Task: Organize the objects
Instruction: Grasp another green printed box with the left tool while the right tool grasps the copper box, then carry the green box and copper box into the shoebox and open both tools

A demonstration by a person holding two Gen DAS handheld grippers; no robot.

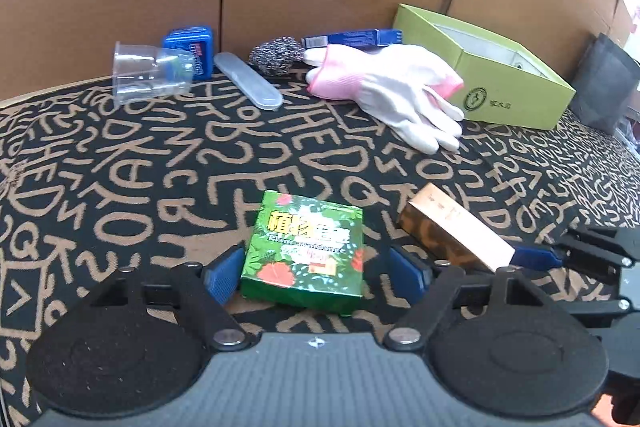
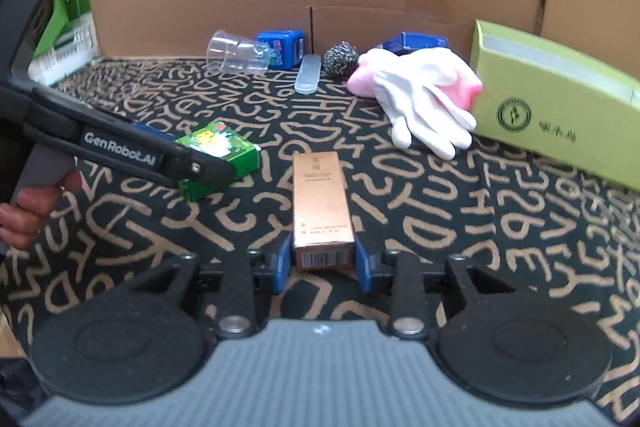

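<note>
Left gripper (image 1: 316,269): jaws spread wide, pads clear of contact on both sides, angled down toward the table. Right gripper (image 2: 323,259): jaws narrow, pads pressed on what sits between them, angled down. A hand (image 2: 28,211) grips the left gripper's handle.

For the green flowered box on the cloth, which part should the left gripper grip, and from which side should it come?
Grip the green box across its two short side walls, coming from its near edge. It lies flat, and the left gripper already has one blue pad on each side, not yet touching.
</note>
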